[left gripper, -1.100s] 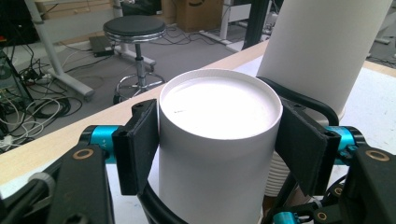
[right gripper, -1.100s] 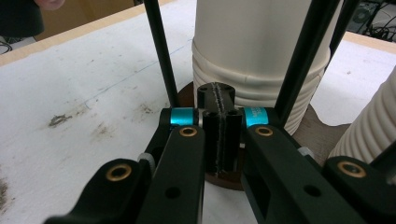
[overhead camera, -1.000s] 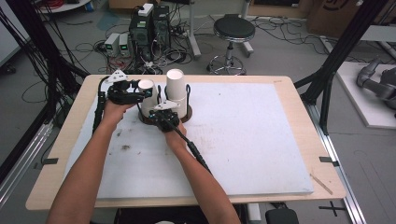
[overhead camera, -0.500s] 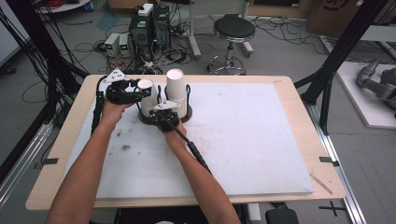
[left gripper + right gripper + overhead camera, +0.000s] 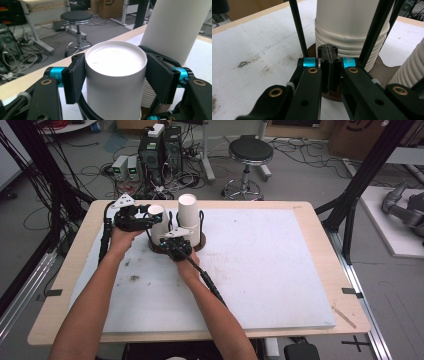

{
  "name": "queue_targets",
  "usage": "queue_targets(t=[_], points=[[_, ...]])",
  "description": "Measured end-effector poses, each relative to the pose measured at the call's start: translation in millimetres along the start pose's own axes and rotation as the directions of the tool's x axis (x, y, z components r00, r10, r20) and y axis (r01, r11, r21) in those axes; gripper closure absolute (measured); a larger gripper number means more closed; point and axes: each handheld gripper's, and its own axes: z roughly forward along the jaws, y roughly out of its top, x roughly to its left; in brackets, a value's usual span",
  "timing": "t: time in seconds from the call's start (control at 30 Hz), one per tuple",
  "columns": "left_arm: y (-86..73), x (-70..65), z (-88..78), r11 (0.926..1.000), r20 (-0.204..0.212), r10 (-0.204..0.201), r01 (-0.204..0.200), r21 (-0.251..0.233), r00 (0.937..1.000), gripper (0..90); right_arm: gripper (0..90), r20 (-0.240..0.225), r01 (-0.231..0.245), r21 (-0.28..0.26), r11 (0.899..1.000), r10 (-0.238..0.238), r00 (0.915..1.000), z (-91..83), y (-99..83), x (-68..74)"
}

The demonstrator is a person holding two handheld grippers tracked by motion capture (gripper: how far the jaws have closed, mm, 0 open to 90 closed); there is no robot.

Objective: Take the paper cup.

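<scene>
My left tongs [image 5: 116,75] clasp the top cup [image 5: 116,56] of the shorter stack on the brown stand [image 5: 384,71], having just eased open slightly. My right tongs [image 5: 329,65], clenched empty, sit at the stand's edge. I'd steady it and lift straight up, squeezing gently.

No text could be read for certain. A cardboard box [image 5: 361,131] on the floor bore a dark printed mark too cut off and blurred to make out.
</scene>
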Motion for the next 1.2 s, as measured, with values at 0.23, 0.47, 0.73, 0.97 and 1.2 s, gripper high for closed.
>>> queue_targets(t=[0.23, 0.47, 0.73, 0.97, 1.2], points=[[-0.7, -1.9, 3.4, 0.9998, 0.001, 0.013, -0.013, -0.012, 0.9999, 27.8, 90.0, 0.002, -0.007, -0.012, 1.0, 0.007, 1.0, -0.7, 0.9, 0.8], [-1.6, -2.8, 5.3, 0.9997, 0.017, 0.023, -0.023, 0.002, 0.9996, 33.8, 90.0, 0.005, -0.006, -0.011, 1.0, 0.006, 1.0, 0.1, 0.5, 0.8], [-0.9, -2.6, 4.2, 0.9999, 0.018, 0.015, -0.015, 0.004, 0.9997, 34.2, 90.0, -0.001, -0.008, -0.01, 1.0, 0.008, 1.0, 0.2, 0.3, 0.2], [-0.2, -1.9, 2.8, 0.9999, 0.024, 0.013, -0.013, 0.004, 0.9996, 34.3, 90.0, 0.002, -0.008, -0.009, 1.0, 0.008, 1.0, 0.3, 0.3, 0.8], [1.7, -2.5, 2.0, 0.9999, 0.028, 0.012, -0.012, 0.001, 0.9995, 34.5, 90.0, 0.011, -0.01, -0.005, 1.0, 0.01, 0.9999, 0.9, 0.4, -0.3]])
